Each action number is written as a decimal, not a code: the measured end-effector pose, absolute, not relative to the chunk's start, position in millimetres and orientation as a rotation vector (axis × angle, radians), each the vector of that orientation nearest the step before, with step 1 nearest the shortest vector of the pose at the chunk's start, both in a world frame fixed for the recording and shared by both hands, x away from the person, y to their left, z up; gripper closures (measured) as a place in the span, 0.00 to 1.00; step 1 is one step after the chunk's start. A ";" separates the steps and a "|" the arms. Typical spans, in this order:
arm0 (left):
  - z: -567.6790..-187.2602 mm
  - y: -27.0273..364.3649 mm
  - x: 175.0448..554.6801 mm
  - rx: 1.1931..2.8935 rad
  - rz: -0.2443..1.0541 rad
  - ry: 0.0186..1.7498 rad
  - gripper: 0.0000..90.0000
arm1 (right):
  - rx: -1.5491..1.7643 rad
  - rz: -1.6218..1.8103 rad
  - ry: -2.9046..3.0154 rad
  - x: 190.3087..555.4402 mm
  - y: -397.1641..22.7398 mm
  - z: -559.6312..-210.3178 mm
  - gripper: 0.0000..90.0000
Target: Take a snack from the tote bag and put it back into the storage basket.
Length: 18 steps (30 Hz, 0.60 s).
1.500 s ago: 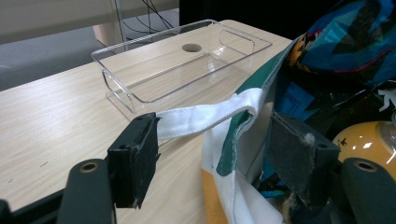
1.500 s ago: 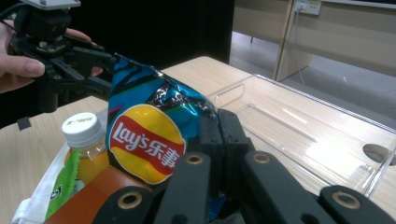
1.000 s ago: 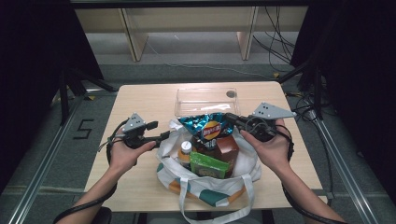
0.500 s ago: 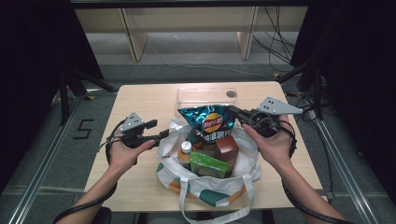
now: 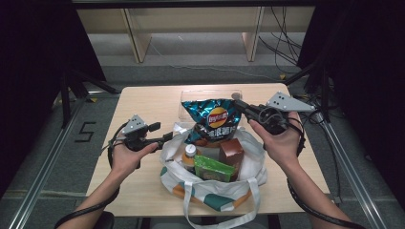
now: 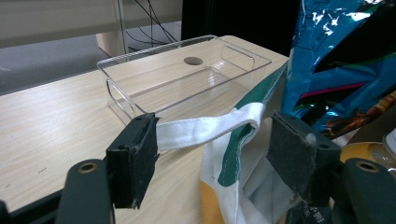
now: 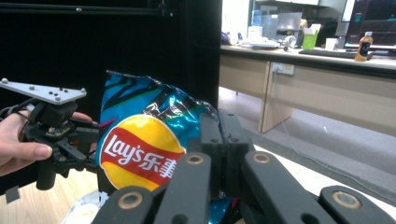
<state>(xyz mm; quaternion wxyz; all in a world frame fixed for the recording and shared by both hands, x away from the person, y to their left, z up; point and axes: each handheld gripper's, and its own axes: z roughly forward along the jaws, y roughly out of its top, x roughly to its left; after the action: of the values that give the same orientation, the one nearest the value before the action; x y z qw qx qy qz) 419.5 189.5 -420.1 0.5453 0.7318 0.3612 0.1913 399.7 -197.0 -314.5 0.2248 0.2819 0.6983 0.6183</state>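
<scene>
Worktop [image 5: 143, 191] of pale wood carries everything here. At the left, the left hand-held gripper [image 5: 165, 137] points right toward a white and green tote bag [image 5: 210, 193]; in the left gripper view its jaws stand wide, with the bag's white strap [image 6: 205, 128] running between them from the left pad [image 6: 135, 156], while the right pad does not touch it. The bag sits at the near middle of the worktop and holds a bottle with a white cap [image 5: 190, 151], a green packet [image 5: 213, 168] and a brown box [image 5: 231, 151]. Just beyond the bag, a blue chip bag [image 5: 212, 119] stands upright above the bag's far rim, partly in front of a clear plastic tray [image 5: 188, 98] that lies on the far side of the worktop. At the right, the right hand-held gripper [image 5: 237, 102] has its jaws clamped on the chip bag's upper right edge, and the right gripper view shows the jaws closed tight against the crinkled foil.
</scene>
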 end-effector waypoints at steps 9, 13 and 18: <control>-420.4 189.9 419.9 1.741 0.466 0.860 0.35 | 0.753 1.710 1.884 402.7 -197.0 -306.0 1.00; -420.2 190.2 419.8 1.734 0.467 0.861 0.35 | 0.746 1.709 1.884 403.1 -196.1 -302.5 1.00; -420.3 190.3 420.2 1.733 0.467 0.862 0.34 | 0.748 1.716 1.879 403.1 -196.0 -297.9 1.00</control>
<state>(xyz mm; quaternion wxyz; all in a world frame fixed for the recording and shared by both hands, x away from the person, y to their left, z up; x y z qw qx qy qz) 420.2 190.3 -420.3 0.5441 0.7302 0.3632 0.1970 403.1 -196.0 -297.9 0.2420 0.2737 0.6873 0.6278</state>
